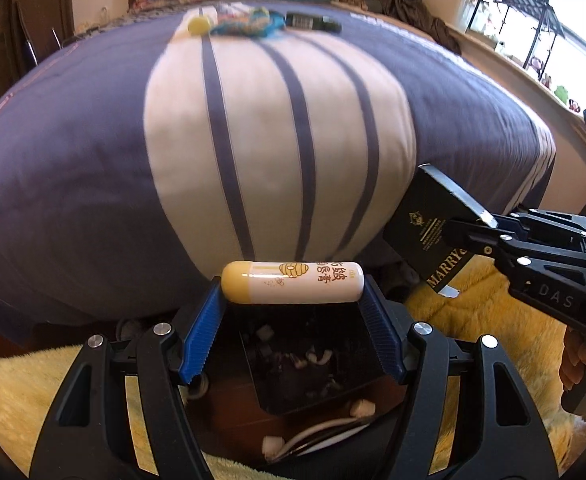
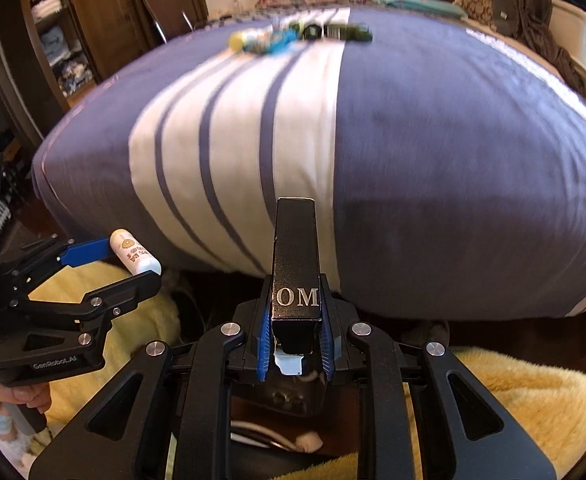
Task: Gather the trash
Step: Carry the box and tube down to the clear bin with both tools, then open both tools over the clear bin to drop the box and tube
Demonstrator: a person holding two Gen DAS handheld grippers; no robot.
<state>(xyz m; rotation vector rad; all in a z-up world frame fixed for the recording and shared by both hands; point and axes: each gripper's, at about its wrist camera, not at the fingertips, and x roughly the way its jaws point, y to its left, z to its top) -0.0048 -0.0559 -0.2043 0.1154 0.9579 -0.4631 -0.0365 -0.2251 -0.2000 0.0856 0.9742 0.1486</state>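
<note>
Left jaws [image 1: 293, 296] clamped on capsule tube [image 1: 293, 283]; right jaws [image 2: 296, 340] clamped on black box [image 2: 296, 264], lettering side-on leftward.

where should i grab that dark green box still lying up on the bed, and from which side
Take the dark green box across its short width, near the middle of its length. It lies flat with its long side running across the bed, so come down from above with the jaws straddling the narrow sides. The teal wrapper crowds its left end.
</note>
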